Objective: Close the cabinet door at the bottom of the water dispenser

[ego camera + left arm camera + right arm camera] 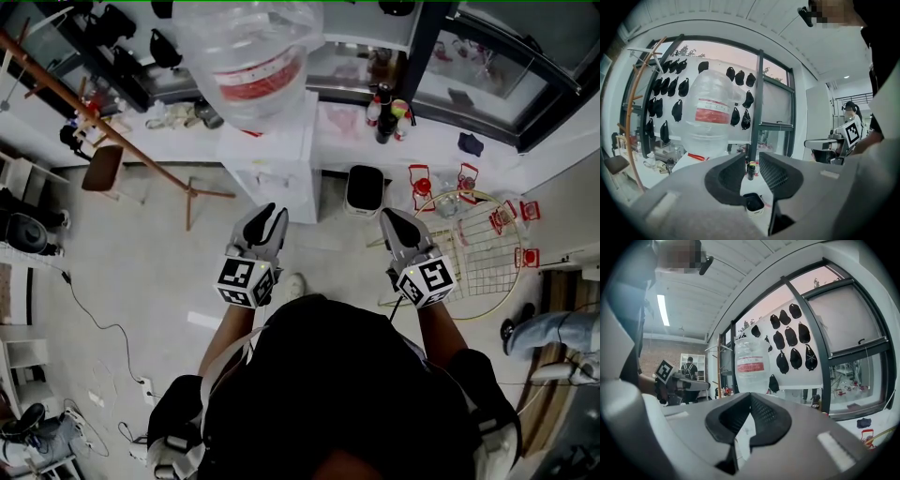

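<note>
Left gripper (272, 216) jaws cracked slightly apart, empty. Right gripper (390, 218) jaws pressed together, empty. Water dispenser (270, 159) just ahead of both; cabinet door well below jaw line, unseen. Risk: level jaws shove the upper body and rock the bottle (251, 56).

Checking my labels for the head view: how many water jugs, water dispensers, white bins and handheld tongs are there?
water jug: 1
water dispenser: 1
white bin: 1
tongs: 2
Total: 5
</note>
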